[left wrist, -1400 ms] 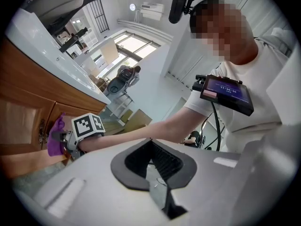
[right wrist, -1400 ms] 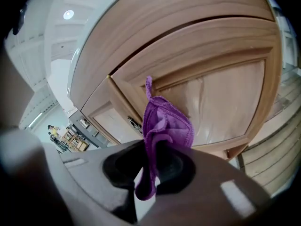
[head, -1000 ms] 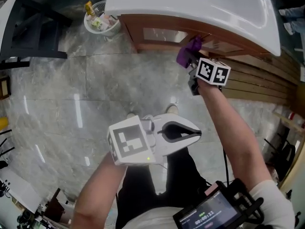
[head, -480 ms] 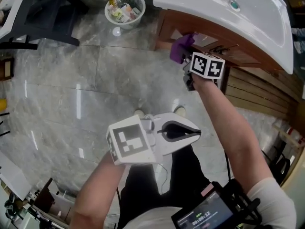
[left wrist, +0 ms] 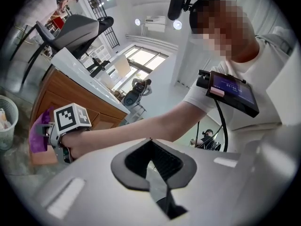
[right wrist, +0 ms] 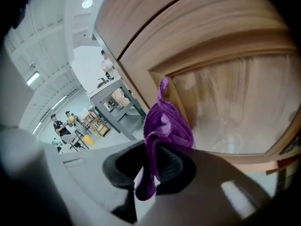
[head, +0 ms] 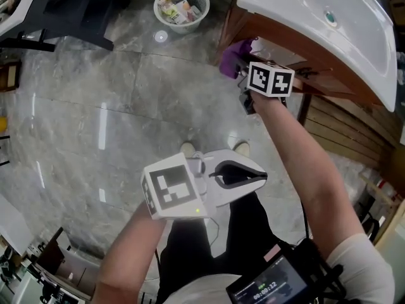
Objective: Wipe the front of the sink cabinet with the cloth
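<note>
My right gripper (head: 242, 68) is shut on a purple cloth (head: 233, 57) and presses it against the wooden sink cabinet (head: 252, 33) near the front's left edge. In the right gripper view the cloth (right wrist: 165, 125) bunches up out of the jaws against the frame beside a frosted door panel (right wrist: 240, 107). My left gripper (head: 258, 177) is shut and holds nothing, low in front of the person's body and away from the cabinet. The left gripper view looks over its own shut jaws at the right gripper's marker cube (left wrist: 71, 119) and the cloth (left wrist: 38, 134).
A white sink (head: 316, 18) overhangs the cabinet. A white basket (head: 182, 4) with small items stands on the grey marble floor (head: 114, 106) to the cabinet's left. Dark furniture (head: 63, 11) sits at top left. Wooden slats (head: 345, 122) run along the right.
The right gripper has carried the cloth leftward along the cabinet front, toward its left edge. The head view has swung with it. The left gripper has not moved.
</note>
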Demonstrator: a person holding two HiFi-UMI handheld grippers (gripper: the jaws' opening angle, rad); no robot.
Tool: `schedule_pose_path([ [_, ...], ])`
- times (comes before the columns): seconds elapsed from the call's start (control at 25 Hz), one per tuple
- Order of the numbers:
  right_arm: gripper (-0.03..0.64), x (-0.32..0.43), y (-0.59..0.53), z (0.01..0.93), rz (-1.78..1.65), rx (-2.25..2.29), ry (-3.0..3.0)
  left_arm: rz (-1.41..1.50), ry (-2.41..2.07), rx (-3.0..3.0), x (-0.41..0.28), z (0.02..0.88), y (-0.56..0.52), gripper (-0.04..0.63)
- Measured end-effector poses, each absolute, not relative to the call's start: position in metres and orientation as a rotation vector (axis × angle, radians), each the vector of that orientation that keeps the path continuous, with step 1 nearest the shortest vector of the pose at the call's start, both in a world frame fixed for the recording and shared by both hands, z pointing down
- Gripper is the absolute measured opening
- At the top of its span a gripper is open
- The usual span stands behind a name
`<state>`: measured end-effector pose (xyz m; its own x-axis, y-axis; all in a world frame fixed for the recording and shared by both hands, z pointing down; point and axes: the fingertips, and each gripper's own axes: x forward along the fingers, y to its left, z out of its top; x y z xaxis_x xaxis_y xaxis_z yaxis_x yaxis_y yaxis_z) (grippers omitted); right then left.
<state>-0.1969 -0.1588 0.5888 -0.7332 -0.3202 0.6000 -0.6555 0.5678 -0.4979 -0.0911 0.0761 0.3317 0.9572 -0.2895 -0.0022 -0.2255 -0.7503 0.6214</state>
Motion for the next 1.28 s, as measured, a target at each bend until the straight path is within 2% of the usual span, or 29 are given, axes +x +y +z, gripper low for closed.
schedule_pose_path([
  [0.32, 0.055, -0.197, -0.140, 0.596, 1.000, 0.698, -2.400, -0.105, -0.311, 2.450, -0.075, 0.347, 0.072, 0.006],
  [0.52, 0.055, -0.148, -0.131, 0.593, 1.060, 0.737, -2.408, -0.078, -0.246, 2.457, -0.042, 0.346, 0.063, 0.006],
  [0.88, 0.055, 0.063, -0.133, 0.629, 1.129, 1.065, -2.230, -0.002, -0.071, 2.471, 0.040, 0.351, 0.046, 0.006],
  [1.28, 0.055, 0.291, -0.179, 0.654, 1.046, 1.430, -2.003, 0.007, 0.028, 2.461, 0.131, 0.361, 0.020, 0.006],
])
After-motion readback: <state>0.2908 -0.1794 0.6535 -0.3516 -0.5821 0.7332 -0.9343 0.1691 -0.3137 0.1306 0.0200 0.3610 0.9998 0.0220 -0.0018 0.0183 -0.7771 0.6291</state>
